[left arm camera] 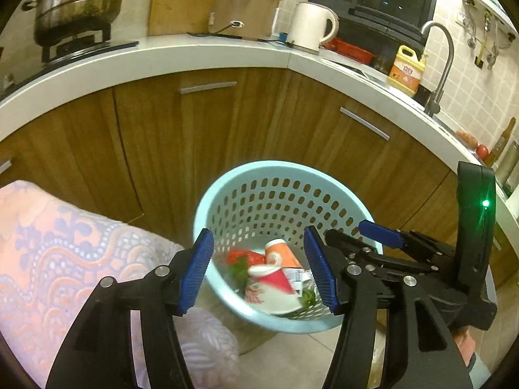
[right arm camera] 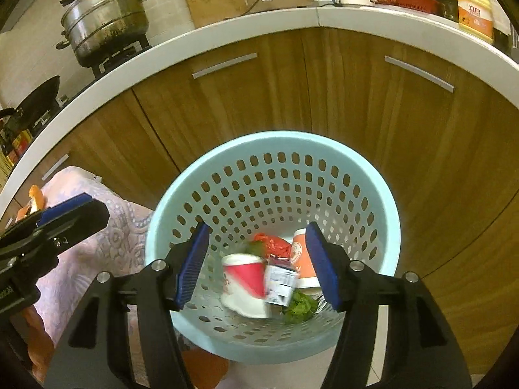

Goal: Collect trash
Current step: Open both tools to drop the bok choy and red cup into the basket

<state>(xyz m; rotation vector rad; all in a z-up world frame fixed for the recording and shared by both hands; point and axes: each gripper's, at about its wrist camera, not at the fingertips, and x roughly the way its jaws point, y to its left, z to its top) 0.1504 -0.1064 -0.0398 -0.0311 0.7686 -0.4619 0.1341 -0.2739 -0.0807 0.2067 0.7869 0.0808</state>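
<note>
A light-blue perforated basket [left arm camera: 275, 166] [right arm camera: 275, 136] stands on the floor against the cabinets. Inside lie a red-and-white paper cup [left arm camera: 275, 280] [right arm camera: 245, 275], an orange cup [left arm camera: 282, 253] [right arm camera: 300, 254], a red wrapper [left arm camera: 240, 256] [right arm camera: 274, 243], a small printed packet [right arm camera: 279, 283] and green leaves [right arm camera: 298, 306]. My left gripper [left arm camera: 259, 272] hangs open above the basket's near rim, nothing between its blue pads. My right gripper [right arm camera: 258, 265] is open over the basket too, also empty. Each gripper shows in the other's view: the right gripper [left arm camera: 360, 238] at the right, the left gripper [right arm camera: 69, 214] at the left.
A pink patterned cloth [left arm camera: 65, 253] [right arm camera: 107, 243] covers something left of the basket, with orange peel [right arm camera: 34, 197] on it. Wooden cabinet doors [left arm camera: 201, 136] curve behind. On the white counter [left arm camera: 162, 55] stand a steel pot [left arm camera: 78, 3], a kettle [left arm camera: 311, 26], a yellow bottle [left arm camera: 405, 71] and a tap [left arm camera: 441, 64].
</note>
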